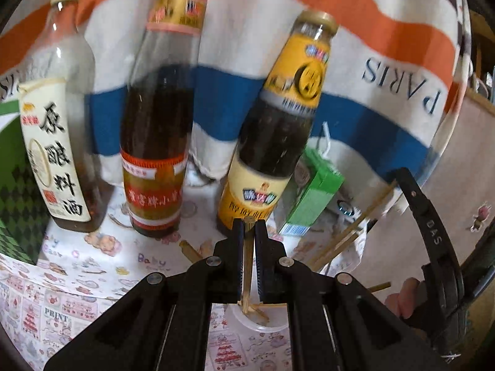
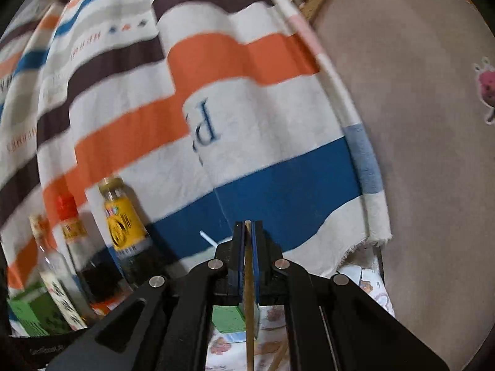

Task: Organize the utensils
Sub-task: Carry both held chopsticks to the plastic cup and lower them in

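Note:
My left gripper (image 1: 248, 225) is shut on a wooden chopstick (image 1: 247, 266), held upright. Its lower end reaches a clear plastic cup (image 1: 263, 321) with other chopstick ends in it, below the jaws. More loose chopsticks (image 1: 349, 235) lie on the patterned tablecloth to the right. My right gripper (image 2: 247, 227) is shut on another wooden chopstick (image 2: 249, 309), held upright above the table; another chopstick (image 2: 278, 357) shows below it. Part of the right gripper's black body (image 1: 433, 238) shows at the right of the left wrist view.
Three sauce bottles stand ahead: a clear one (image 1: 58, 142), a red-capped one (image 1: 157, 142) and a yellow-labelled one (image 1: 272, 142). A green carton (image 1: 312, 198) lies beside them. A striped "PARIS" cloth (image 2: 247, 108) hangs behind. A green box (image 1: 12, 185) is at the left.

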A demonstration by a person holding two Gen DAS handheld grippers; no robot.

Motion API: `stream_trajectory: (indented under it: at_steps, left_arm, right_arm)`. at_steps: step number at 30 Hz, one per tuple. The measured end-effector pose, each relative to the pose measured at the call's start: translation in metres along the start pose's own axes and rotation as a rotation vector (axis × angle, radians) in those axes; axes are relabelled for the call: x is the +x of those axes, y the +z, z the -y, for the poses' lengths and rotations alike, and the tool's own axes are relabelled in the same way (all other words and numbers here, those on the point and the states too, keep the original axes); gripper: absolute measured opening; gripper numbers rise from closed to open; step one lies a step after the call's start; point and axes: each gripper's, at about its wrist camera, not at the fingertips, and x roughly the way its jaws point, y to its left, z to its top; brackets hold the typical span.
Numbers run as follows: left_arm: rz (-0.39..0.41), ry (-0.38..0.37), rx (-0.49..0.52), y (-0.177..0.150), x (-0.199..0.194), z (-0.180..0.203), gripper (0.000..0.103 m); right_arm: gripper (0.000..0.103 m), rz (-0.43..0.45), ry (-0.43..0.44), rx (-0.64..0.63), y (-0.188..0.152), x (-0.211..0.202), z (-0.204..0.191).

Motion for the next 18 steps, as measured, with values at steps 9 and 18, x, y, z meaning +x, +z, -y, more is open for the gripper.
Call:
stream_trajectory:
  at_steps: [9,18]
  left_arm:
    - [-0.032,0.014,0.025,0.005,0.014,-0.012,0.007]
    - [-0.025,0.038,0.042,0.013,0.001,-0.016,0.020]
  right_arm:
    - [0.005,-0.128,-0.011,-0.065,-0.020,0.027,-0.011]
    - [0.005,-0.222,0.043,-0.099,-0.024,0.039,-0.016]
